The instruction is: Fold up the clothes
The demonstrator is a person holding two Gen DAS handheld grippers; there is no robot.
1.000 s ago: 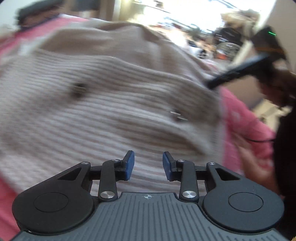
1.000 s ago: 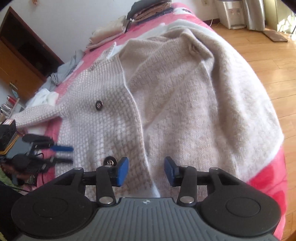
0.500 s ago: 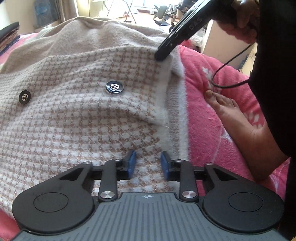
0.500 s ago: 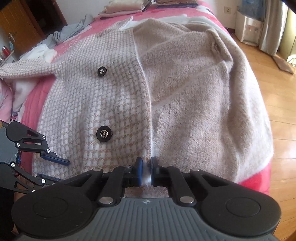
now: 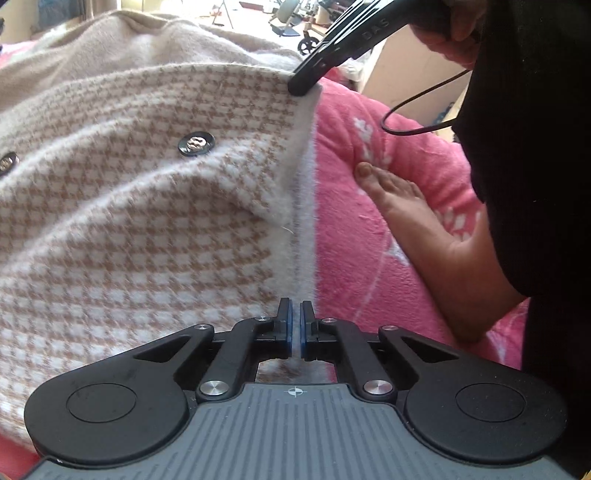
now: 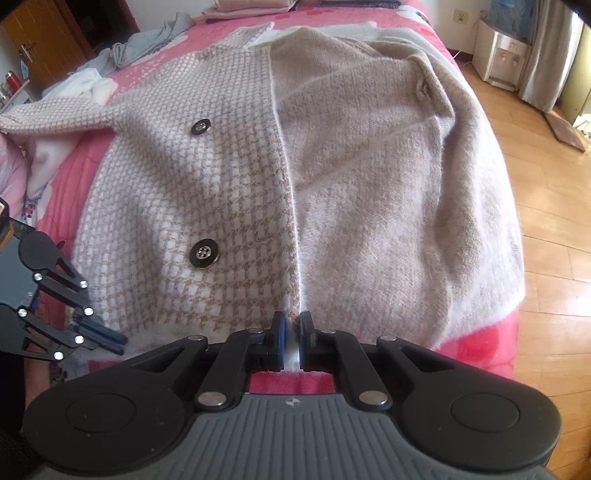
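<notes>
A beige and white houndstooth cardigan (image 6: 221, 184) with dark buttons (image 6: 204, 253) lies spread on a pink bed (image 6: 472, 347), its plain beige half hanging toward the bed's right edge. My right gripper (image 6: 291, 332) is shut on the white front edge at the hem. The left wrist view shows that gripper (image 5: 301, 86) pinching the far hem corner. My left gripper (image 5: 295, 325) is shut on the white hem band of the cardigan (image 5: 147, 221) near its other corner. It also shows in the right wrist view, where my left gripper (image 6: 114, 341) sits at the lower left.
A person's bare foot (image 5: 406, 221) rests on the pink blanket (image 5: 369, 258) just right of the hem, with a black cable (image 5: 413, 129) above it. Grey and white garments (image 6: 147, 44) and folded clothes (image 6: 251, 5) lie at the bed's far end. Wooden floor (image 6: 546, 221) lies to the right.
Both grippers went from open above the cardigan to shut on its hem. The left gripper moved across the checked front to the hem's edge.
</notes>
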